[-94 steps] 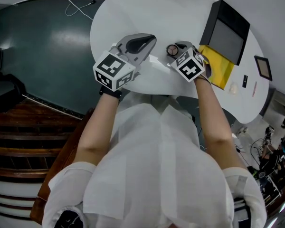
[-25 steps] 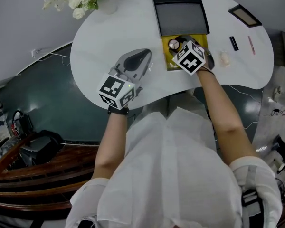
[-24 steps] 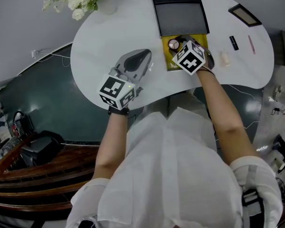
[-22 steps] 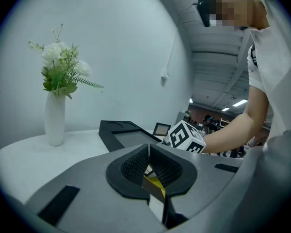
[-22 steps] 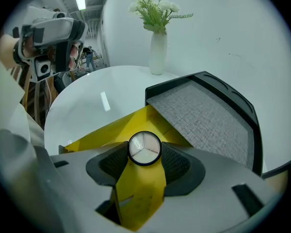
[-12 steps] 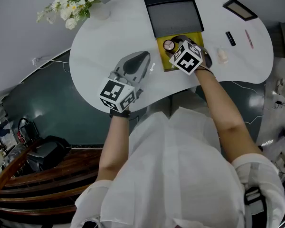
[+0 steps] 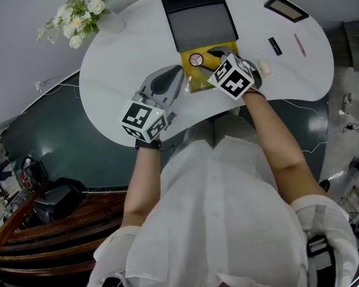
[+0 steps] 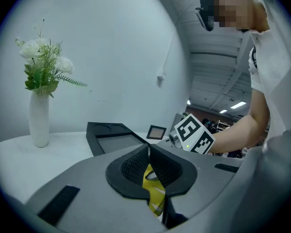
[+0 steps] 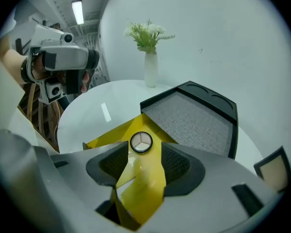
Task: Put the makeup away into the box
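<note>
Yellow box [image 9: 146, 181] sits open on white table [image 7: 122, 58]; round compact [image 9: 141, 142] lies inside box, near its far edge; right gripper [image 9: 144, 161] hangs over box, jaws wide apart, nothing gripped, compact just beyond the tips; left gripper [image 8: 149, 149] just left of box, jaws closed together, empty; black lid [image 7: 197, 18] touching box's far side; black lipstick [image 7: 275, 45] and pink pencil [image 7: 300, 44] lie right of box, outside it; flower vase [image 7: 110, 21] well left of box.
</note>
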Demonstrator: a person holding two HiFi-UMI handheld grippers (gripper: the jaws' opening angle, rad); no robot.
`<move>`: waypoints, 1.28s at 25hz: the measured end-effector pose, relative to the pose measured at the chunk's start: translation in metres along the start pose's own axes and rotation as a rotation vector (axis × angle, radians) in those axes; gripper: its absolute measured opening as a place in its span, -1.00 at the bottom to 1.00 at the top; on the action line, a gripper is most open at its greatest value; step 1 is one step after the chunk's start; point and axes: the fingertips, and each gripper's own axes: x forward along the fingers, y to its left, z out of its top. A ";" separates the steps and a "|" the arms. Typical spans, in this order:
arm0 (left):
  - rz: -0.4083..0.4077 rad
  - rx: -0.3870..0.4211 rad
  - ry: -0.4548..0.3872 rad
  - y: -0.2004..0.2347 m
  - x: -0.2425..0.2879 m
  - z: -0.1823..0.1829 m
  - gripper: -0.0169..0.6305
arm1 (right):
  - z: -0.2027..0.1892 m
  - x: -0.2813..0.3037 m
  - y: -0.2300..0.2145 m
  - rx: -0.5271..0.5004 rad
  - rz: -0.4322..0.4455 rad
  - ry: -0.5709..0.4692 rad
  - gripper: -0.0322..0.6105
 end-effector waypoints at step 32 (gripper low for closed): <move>-0.147 0.041 0.035 -0.146 0.208 0.006 -0.87 | -0.175 -0.140 -0.154 0.237 -0.208 -0.064 -0.43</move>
